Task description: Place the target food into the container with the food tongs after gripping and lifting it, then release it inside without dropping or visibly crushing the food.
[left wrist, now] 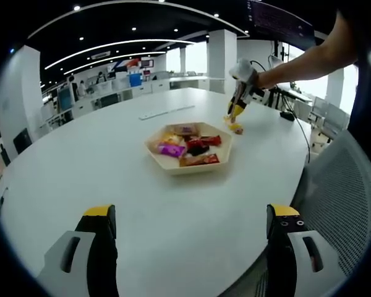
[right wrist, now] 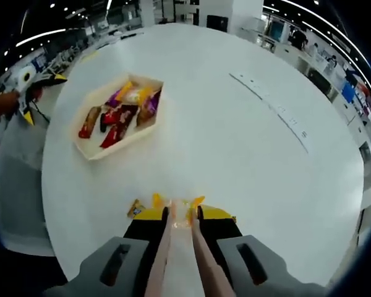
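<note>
On the white table (right wrist: 247, 142), just beside the tray (left wrist: 167, 162) of snacks, the right gripper (right wrist: 181, 216) is squeezing the tongs (right wrist: 179, 247) shut on a yellow snack (right wrist: 180, 204), so lifting it gently into the tray comes next, while the left gripper (left wrist: 188, 223) is waiting with jaws apart.

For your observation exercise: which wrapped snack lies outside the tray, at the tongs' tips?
The yellow-wrapped snack on the bare table, at the tongs tips; all other snacks lie inside the hexagonal tray.
</note>
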